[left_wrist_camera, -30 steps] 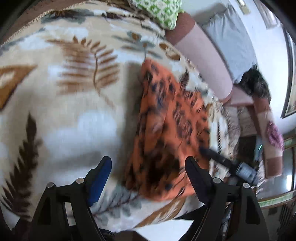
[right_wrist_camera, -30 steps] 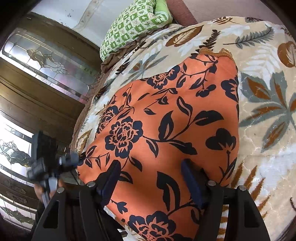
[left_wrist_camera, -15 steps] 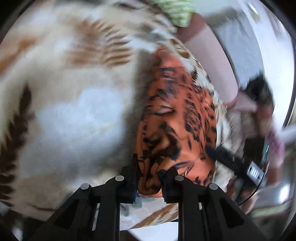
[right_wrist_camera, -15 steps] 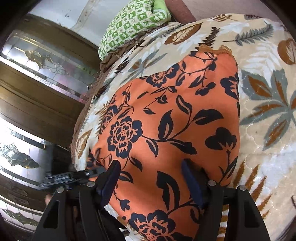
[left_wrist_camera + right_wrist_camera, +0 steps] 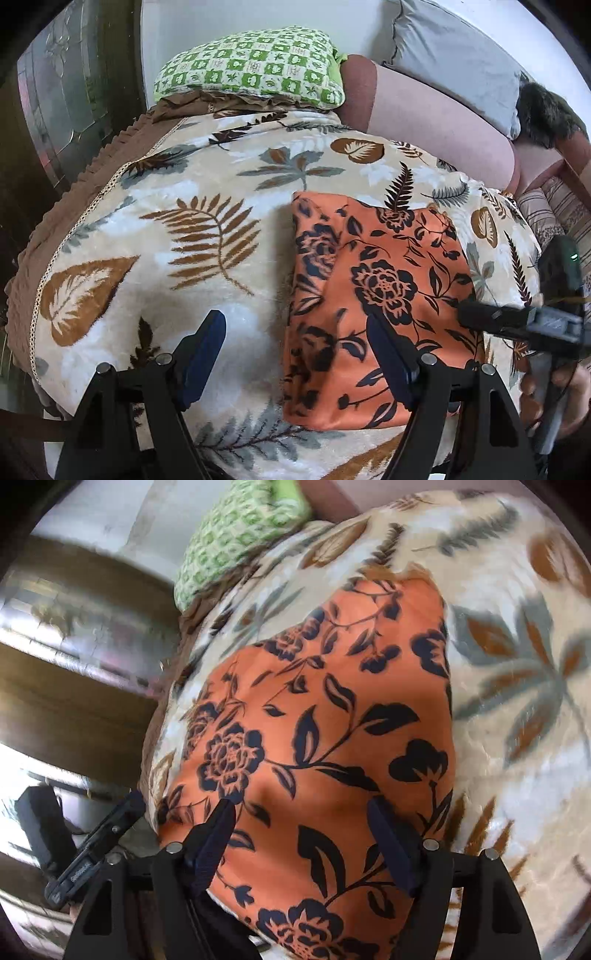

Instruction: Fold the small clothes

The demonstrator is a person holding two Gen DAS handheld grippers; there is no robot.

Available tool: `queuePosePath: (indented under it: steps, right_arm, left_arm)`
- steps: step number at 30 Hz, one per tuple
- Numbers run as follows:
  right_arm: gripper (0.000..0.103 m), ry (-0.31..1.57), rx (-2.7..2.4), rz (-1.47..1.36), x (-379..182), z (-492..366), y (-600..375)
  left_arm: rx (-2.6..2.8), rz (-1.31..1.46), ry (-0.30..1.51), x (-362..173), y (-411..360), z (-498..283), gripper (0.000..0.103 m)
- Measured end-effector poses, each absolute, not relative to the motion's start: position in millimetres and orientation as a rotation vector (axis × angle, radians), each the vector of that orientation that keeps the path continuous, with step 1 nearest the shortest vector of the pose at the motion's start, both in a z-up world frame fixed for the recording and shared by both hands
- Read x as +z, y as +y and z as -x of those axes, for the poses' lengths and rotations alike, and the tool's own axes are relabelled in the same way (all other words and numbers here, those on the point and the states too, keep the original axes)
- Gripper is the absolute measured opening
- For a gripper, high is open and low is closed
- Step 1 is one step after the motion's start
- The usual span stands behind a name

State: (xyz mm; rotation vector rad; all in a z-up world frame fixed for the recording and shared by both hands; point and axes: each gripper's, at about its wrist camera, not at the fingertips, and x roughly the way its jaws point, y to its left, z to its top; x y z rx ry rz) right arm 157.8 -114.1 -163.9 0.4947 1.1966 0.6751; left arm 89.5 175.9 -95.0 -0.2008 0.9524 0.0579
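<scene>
From my left wrist camera I see the orange garment (image 5: pixel 380 295) lying flat on the bed blanket (image 5: pixel 184 229), folded into a rough rectangle with a doubled flap along its left side. The fabric looks thin and smooth, printed with dark navy roses, leaves and trailing stems. The blanket under it is plush and slightly shiny, cream with brown ferns, rust leaves and grey-green sprigs, edged by a brown scalloped border with a line of pale trim.

My left tongs (image 5: pixel 295 365) have just been opening and now stand wide apart, with nothing pressed between the blue pads; one pad sits over bare blanket, the other over the garment's near half (above it or touching it, I cannot tell). My right tongs (image 5: pixel 301 843) have also just been opening a little and stand wide over the garment's near end, gripping nothing; this view is somewhat blurred. In the left view they enter from the right edge as a dark finger beside the cloth, held by a hand (image 5: pixel 557 398).

At the head of the bed lies a puffy green-and-white checked pillow (image 5: pixel 251 68), next to a smooth pinkish bolster (image 5: pixel 436 114) and a grey cushion (image 5: pixel 454 55). A dark wooden cabinet with patterned glass panes (image 5: pixel 74 638) stands beside the bed.
</scene>
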Motion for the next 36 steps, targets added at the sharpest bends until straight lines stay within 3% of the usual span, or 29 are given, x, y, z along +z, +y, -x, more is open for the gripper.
queuePosePath:
  steps: [4, 8, 13, 21, 22, 23, 24, 27, 31, 36]
  right_arm:
    - [0.077, 1.108, 0.685, -0.468, -137.7, -149.1, -117.9]
    - [0.081, 1.191, 0.671, -0.471, -169.2, -156.9, -121.9]
    - [0.081, 1.04, 0.644, -0.514, -132.8, -148.0, -153.4]
    - [0.085, 1.243, 0.655, -0.636, -208.5, -180.8, -143.8]
    - [0.076, 1.247, 0.671, -0.606, -207.8, -181.7, -136.4]
    - [0.064, 1.264, 0.671, -0.567, -208.3, -184.2, -127.8]
    - [0.053, 1.29, 0.659, -0.536, -209.7, -187.5, -118.8]
    - [0.04, 1.275, 0.659, -0.468, -198.5, -186.9, -109.1]
    - [0.037, 1.187, 0.671, -0.381, -159.1, -186.1, -111.9]
    - [0.035, 1.048, 0.692, -0.291, -92.8, -192.0, -129.7]
  left_arm:
    - [0.066, 0.167, 0.956, -95.7, 169.4, -90.3, 0.079]
    - [0.066, 0.164, 0.962, -99.4, 166.9, -93.9, 0.079]
    - [0.052, 0.286, 0.991, -114.7, 193.1, -113.9, 0.079]
    - [-0.06, 0.352, 1.143, -175.3, 190.2, -153.6, 0.087]
    - [-0.07, 0.368, 1.138, -174.8, 189.2, -152.6, 0.069]
    - [-0.132, 0.383, 1.146, -174.9, 184.1, -152.7, 0.037]
    - [-0.158, 0.381, 1.162, -173.8, 178.0, -153.3, 0.034]
    - [-0.112, 0.252, 1.144, -163.1, 158.3, -151.5, 0.027]
    - [-0.112, 0.277, 1.091, -143.2, 148.2, -145.4, 0.02]
    - [-0.174, 0.264, 0.938, -87.8, 120.1, -148.7, 0.02]
